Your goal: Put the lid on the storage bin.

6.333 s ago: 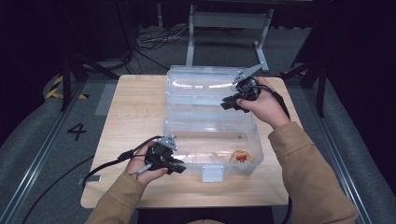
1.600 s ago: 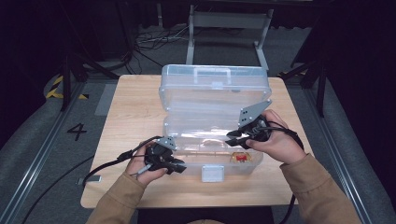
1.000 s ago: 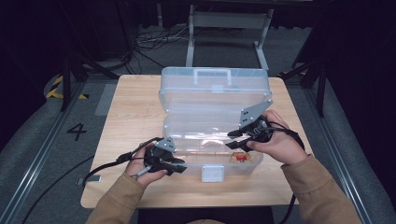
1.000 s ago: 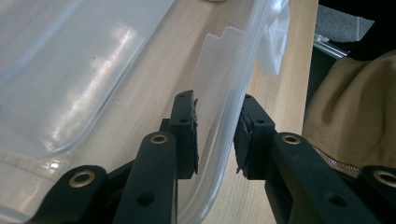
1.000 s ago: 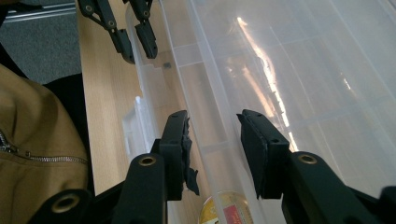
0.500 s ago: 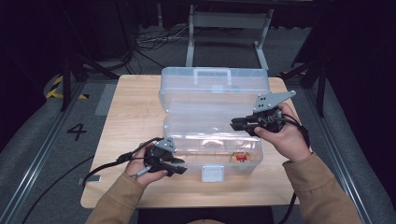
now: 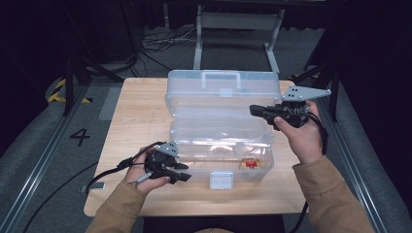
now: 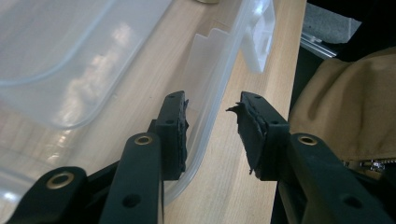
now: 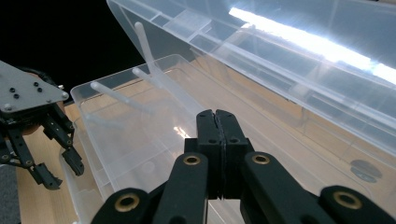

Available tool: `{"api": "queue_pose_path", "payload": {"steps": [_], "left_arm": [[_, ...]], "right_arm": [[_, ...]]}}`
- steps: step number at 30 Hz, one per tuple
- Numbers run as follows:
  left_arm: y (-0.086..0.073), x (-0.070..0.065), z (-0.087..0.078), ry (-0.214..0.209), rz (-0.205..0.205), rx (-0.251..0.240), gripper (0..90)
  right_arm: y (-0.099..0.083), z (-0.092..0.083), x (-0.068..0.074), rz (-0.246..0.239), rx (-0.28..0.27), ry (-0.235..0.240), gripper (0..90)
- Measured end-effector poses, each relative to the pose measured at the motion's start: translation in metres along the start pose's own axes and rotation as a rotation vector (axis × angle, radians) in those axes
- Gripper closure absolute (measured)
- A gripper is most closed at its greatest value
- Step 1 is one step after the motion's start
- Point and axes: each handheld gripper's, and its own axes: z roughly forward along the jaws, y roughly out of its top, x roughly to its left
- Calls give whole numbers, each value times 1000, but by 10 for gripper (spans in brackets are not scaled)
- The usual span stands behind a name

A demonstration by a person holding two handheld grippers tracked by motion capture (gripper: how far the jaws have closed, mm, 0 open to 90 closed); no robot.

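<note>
While the clear box [image 7: 221, 145] sits mid-worktop [image 7: 136, 121] with its lid [image 7: 223, 90] raised, the left gripper [image 7: 182, 172] straddles the front wall with fingers [image 8: 173, 133] apart, and the right gripper [image 7: 255, 110], fingers pressed together on nothing, hovers by the lid's right end.

Two hand-held grippers, left gripper [image 7: 180, 172] and right gripper [image 7: 257, 110]: black linked jaws with brass-coloured pivot rivets and worn, ragged dark pads [image 8: 250, 133]. Grey three-cornered top plate [image 7: 305, 93] with small dark screws; black cable [image 7: 109, 170] trailing from each. Tan sleeves [image 7: 330, 194], zip at one cuff.
</note>
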Motion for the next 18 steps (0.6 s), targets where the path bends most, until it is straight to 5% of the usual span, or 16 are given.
{"api": "queue_pose_path", "payload": {"steps": [18], "left_arm": [[0,-5,-38,4,-7,-87,632]], "right_arm": [[-5,-5,-8,26,-20,-33,898]]}}
